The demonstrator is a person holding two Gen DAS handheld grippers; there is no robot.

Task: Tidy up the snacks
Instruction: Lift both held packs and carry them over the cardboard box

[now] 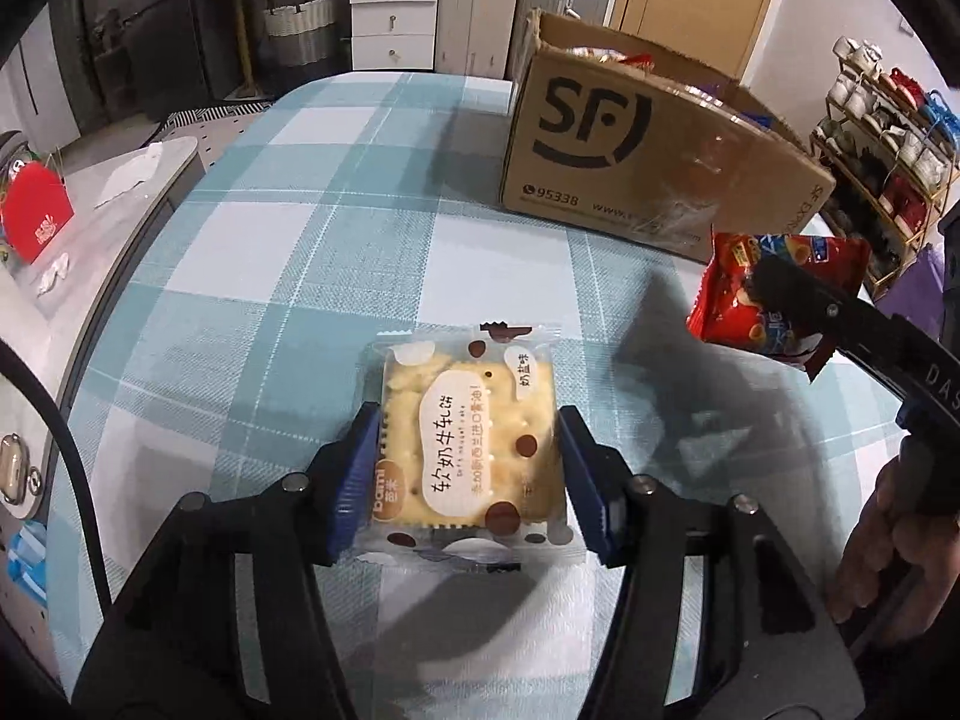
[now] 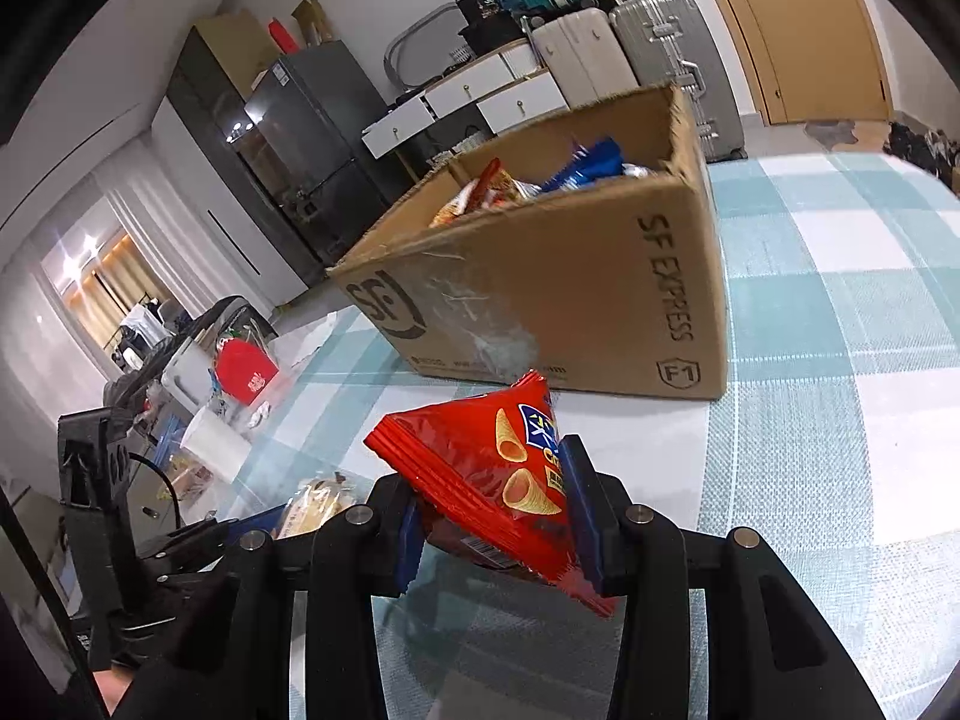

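A square cracker cake in a clear wrapper [image 1: 468, 438] sits between the blue pads of my left gripper [image 1: 471, 480], which is shut on its two sides just above the checked tablecloth [image 1: 288, 252]. My right gripper [image 2: 492, 510] is shut on a red bag of cone snacks [image 2: 504, 480], held up off the table. In the left wrist view that red bag [image 1: 732, 282] hangs at the right, in front of the open cardboard box [image 1: 648, 162]. The box [image 2: 552, 300] holds several snack packs [image 2: 540, 180]. The cracker cake [image 2: 318, 507] shows at the lower left of the right wrist view.
A grey side table [image 1: 90, 228] at the left carries a red carton [image 1: 36, 210] and small clutter. White drawers [image 1: 393, 12] and suitcases [image 2: 630, 54] stand behind. A shoe rack [image 1: 888, 138] is at the far right. A hand [image 1: 888, 546] grips the right handle.
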